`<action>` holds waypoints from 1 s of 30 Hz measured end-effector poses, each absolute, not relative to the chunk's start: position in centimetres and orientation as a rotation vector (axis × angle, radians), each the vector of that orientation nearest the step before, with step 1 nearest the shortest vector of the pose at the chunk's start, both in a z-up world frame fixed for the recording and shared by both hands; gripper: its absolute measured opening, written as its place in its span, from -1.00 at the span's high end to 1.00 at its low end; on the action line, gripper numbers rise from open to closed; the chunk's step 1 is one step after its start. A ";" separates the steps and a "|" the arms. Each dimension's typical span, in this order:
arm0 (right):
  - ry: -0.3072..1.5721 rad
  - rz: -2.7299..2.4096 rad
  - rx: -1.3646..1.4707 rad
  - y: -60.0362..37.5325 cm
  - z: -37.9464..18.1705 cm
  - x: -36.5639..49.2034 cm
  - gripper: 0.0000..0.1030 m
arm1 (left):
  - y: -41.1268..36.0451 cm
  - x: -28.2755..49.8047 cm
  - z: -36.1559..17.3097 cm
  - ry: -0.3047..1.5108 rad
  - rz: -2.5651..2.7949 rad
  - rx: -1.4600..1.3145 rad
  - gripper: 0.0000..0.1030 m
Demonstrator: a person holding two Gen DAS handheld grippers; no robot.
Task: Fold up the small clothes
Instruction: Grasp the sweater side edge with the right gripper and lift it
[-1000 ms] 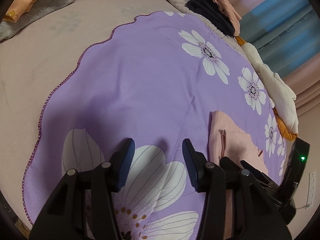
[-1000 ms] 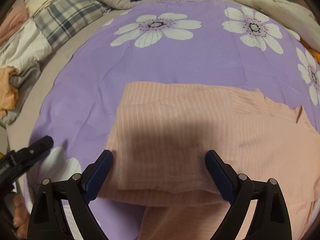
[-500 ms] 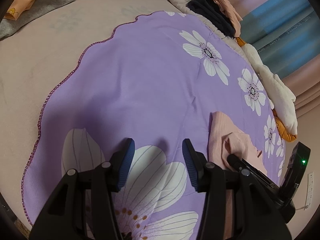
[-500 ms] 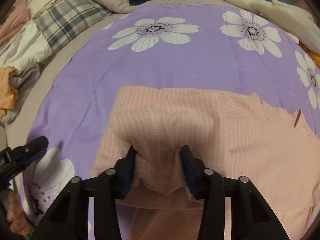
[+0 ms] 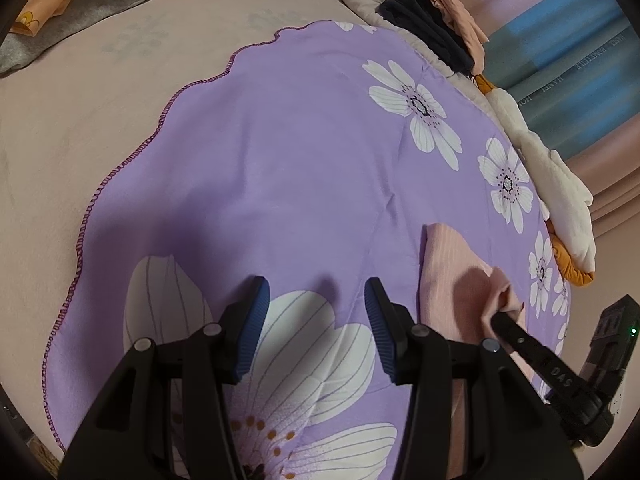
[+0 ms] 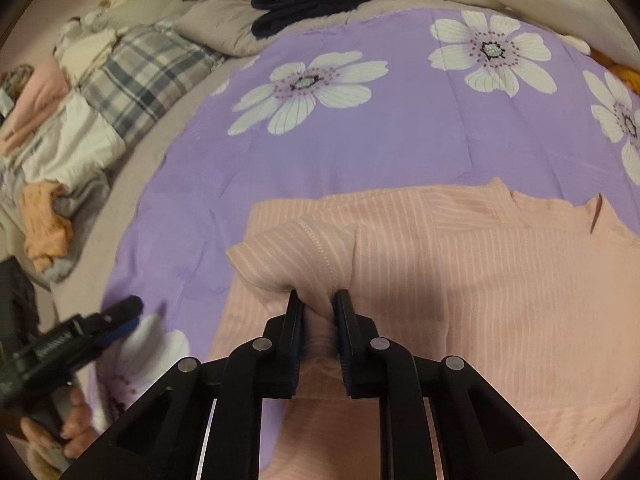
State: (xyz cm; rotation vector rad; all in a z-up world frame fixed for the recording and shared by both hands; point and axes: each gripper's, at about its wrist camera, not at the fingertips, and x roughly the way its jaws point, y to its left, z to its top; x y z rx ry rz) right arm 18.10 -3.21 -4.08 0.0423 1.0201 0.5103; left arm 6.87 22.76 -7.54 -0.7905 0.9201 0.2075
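Observation:
A pink striped garment (image 6: pixel 460 264) lies on the purple flowered sheet (image 6: pixel 360 148). My right gripper (image 6: pixel 318 300) is shut on a bunched fold of its near left edge and lifts it a little. In the left wrist view the pink garment (image 5: pixel 448 264) shows at the right, with the right gripper (image 5: pixel 500 314) pinching it. My left gripper (image 5: pixel 314 296) is open and empty, low over a large white flower print on the sheet (image 5: pixel 280 184), left of the garment. It also shows in the right wrist view (image 6: pixel 128 312).
A pile of clothes and a plaid pillow (image 6: pixel 140 76) lie at the far left of the bed. Dark and pink folded clothes (image 6: pixel 312 4) sit at the back. A white plush toy (image 5: pixel 560 196) lies along the right edge. Bare beige mattress (image 5: pixel 80 128) is left of the sheet.
My right gripper closed from wide open onto the garment's near edge and raised the fold. My left gripper stayed open and almost still.

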 end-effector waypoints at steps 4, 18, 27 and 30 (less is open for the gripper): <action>0.997 0.523 0.053 -3.5 -3.3 17.8 0.66 | 22.7 6.9 -7.5 0.920 0.205 -0.788 0.07; 0.949 0.485 0.154 -6.4 -1.9 18.1 0.66 | 22.6 6.9 -7.6 0.925 0.208 -0.784 0.04; 0.934 0.473 0.213 -8.0 -1.5 18.1 0.67 | 22.5 7.0 -7.6 0.929 0.208 -0.777 0.04; 0.933 0.466 0.240 -8.8 -1.4 18.2 0.66 | 22.5 7.0 -7.6 0.931 0.207 -0.773 0.04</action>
